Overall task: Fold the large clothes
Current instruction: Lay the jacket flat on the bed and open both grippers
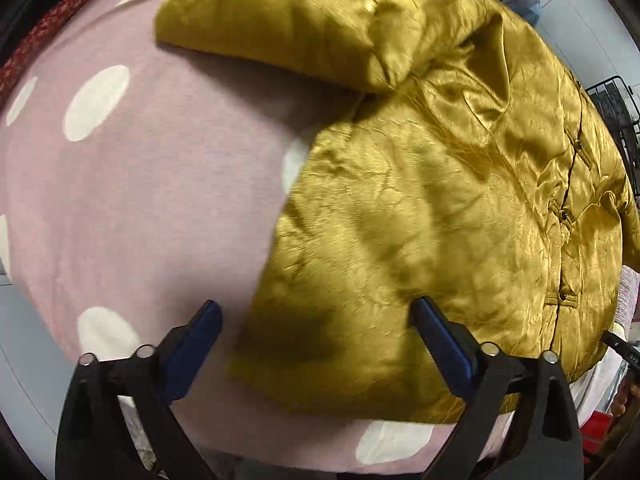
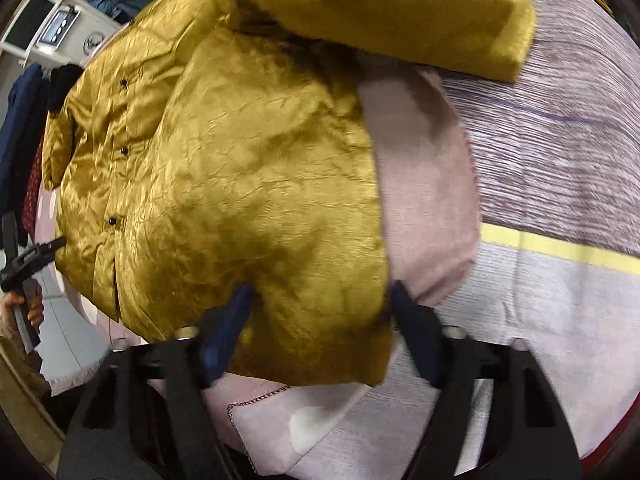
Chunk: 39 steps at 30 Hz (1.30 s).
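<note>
1. A mustard-gold satin jacket (image 1: 440, 208) lies spread front-up on a pink bedcover with white dots (image 1: 132, 200), its row of dark knot buttons (image 1: 565, 213) running down the middle.

2. My left gripper (image 1: 316, 316) hovers over the jacket's near hem corner, blue-padded fingers (image 1: 440, 336) spread wide and holding nothing; one pad sits above the pink cover, the other above the gold cloth.

3. My right gripper (image 2: 320, 300) hangs over the opposite hem corner, its fingers (image 2: 230, 320) likewise apart, straddling the fabric edge. Motion blur keeps me from saying whether the pads touch the cloth.

4. One sleeve (image 1: 280, 20) angles out across the cover in the left view; the other sleeve (image 2: 420, 12) reaches onto a grey striped sheet (image 2: 560, 160) with a yellow band (image 2: 560, 250).

5. Seen from my right wrist, my left hand (image 2: 28, 306) grips its tool's handle at the jacket's far edge.
</note>
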Tool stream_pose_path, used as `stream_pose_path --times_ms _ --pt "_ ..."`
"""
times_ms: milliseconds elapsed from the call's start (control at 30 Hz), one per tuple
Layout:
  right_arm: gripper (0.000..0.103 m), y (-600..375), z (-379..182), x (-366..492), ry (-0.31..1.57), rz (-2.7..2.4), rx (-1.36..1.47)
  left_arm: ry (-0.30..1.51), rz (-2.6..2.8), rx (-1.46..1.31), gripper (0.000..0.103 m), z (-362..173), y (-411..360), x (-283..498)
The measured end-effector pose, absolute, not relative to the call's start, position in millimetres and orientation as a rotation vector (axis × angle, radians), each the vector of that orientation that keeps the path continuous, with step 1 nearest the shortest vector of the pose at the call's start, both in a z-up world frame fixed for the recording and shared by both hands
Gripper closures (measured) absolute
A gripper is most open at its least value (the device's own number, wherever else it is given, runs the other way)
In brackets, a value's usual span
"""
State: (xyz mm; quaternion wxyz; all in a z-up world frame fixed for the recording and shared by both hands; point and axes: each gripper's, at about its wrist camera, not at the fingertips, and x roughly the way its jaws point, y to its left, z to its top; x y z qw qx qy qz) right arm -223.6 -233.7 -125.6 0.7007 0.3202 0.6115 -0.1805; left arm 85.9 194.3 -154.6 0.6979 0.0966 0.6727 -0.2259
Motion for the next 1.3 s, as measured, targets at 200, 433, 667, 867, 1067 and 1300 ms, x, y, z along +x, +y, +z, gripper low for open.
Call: stream_pose_path --times_ms 200,433,667,867,1067,1300 --pt "0.093 -221.1 -111.4 -221.5 1.346 -0.354 0.691 1.480 -0.588 0.249 0.088 -131.9 176.8 79.8" --pt "0.095 -190.2 -67.0 -252.9 1.373 -0.218 0.613 1.442 -0.703 0.323 0.091 -77.8 209.6 53.5" --pt "0.095 -151.1 -109.1 -293.2 1.579 -0.145 0.628 1.614 -0.636 0.462 0.091 -131.4 243.2 17.8" --pt "0.076 -149.0 -129.5 -279.6 1.652 -0.155 0.632 1.626 -0.581 0.471 0.075 -138.9 238.7 17.4" --pt "0.025 -159.6 -99.0 -246.1 1.664 -0.132 0.480 1.447 -0.688 0.357 0.030 -66.2 231.8 43.5" --pt "0.025 -210.9 -26.9 -195.1 1.474 -0.116 0.446 1.228 -0.753 0.419 0.025 -11.3 163.0 92.0"
